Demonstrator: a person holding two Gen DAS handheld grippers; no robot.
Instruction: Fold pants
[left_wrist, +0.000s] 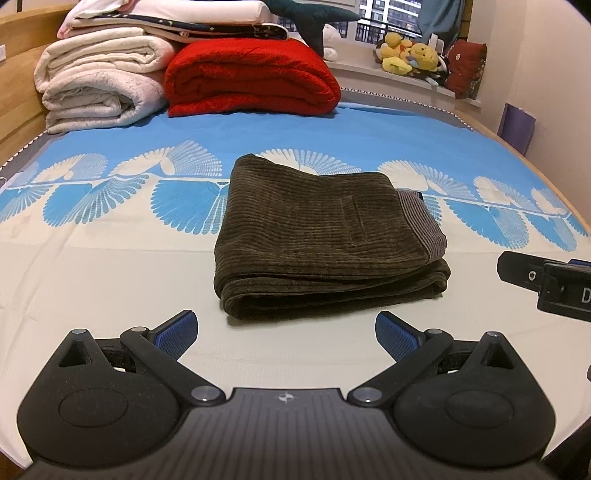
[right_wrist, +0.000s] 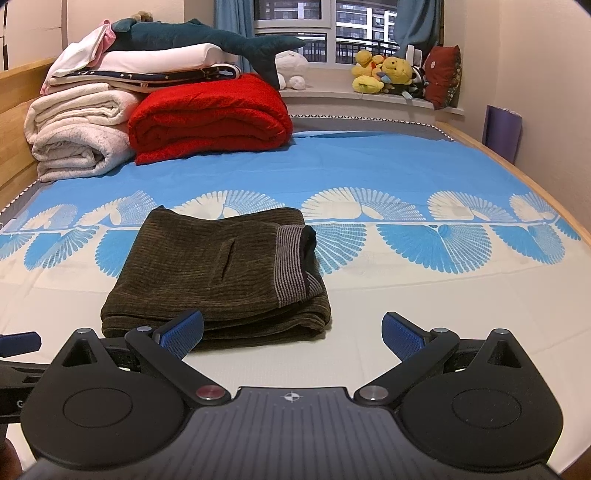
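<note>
Left wrist view: left gripper (left_wrist: 286, 332) was wide open, nothing between its blue pads (left_wrist: 177, 330). Pants (left_wrist: 328, 240) lay folded into a compact stack on the sheet (left_wrist: 110, 266), just ahead of the fingertips, slightly right of centre, not touching them. Striped waistband (left_wrist: 424, 225) showed on the stack's right side. Part of the right gripper (left_wrist: 546, 282) poked in at the right edge, apart from the pants; its opening couldn't be told from here. Far ahead-left: red blanket (left_wrist: 251, 77) beside a white blanket pile (left_wrist: 99, 81). Plush toys (left_wrist: 410, 55) on the sill far ahead-right.

Right wrist view: right gripper (right_wrist: 291, 332) also wide open, empty. Pants (right_wrist: 218, 269) sat ahead and to the left; left pad (right_wrist: 183, 332) overlapped the stack's near edge in frame, contact unclear. Right pad over bare sheet (right_wrist: 406, 295). Waistband (right_wrist: 291, 266) toward the stack's right. Red blanket (right_wrist: 210, 114) far ahead-left, toy shark (right_wrist: 207, 37) on top of the white pile (right_wrist: 74, 129).
</note>
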